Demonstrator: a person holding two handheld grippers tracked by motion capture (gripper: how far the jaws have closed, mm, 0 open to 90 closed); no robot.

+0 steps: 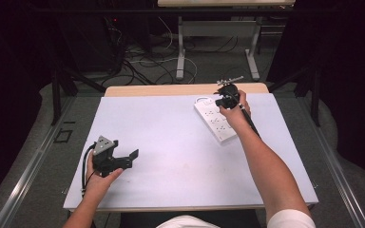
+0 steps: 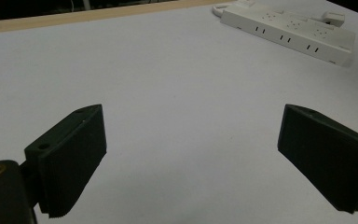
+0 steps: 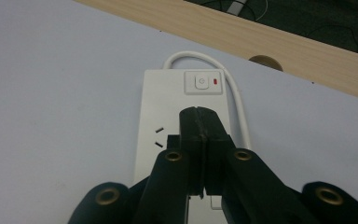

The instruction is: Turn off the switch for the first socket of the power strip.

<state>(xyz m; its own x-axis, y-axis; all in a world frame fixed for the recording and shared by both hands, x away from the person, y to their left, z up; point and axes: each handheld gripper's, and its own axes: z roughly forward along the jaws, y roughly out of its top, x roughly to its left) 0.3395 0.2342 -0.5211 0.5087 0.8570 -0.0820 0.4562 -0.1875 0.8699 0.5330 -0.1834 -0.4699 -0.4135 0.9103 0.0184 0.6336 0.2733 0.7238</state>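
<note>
White power strip [image 1: 215,120]: lies flat on the far right part of the desk [image 1: 171,142], set at a slant, its cord end toward the far wooden edge. The right gripper view shows what the high view does not: a square rocker switch [image 3: 203,82] with a power symbol and a small red indicator beside it, a white cord [image 3: 235,88] looping out from the switch end and back along one side, and two angled socket slots. The left gripper view shows the strip [image 2: 289,30] from the side, with several socket groups along its top and a white plug [image 2: 333,17] seated near one end. No brand or lettering can be read.

Right claw [image 3: 199,135]: jaws pressed together with no gap and nothing between them, poised over the strip just short of the switch; the high view places it [image 1: 227,96] above the strip's far end, held in the right hand [image 1: 234,114].

Left claw [image 2: 191,158]: jaws spread wide, empty, over bare desk surface; in the high view it [image 1: 123,159] sits near the left front of the desk, well apart from the strip.
</note>
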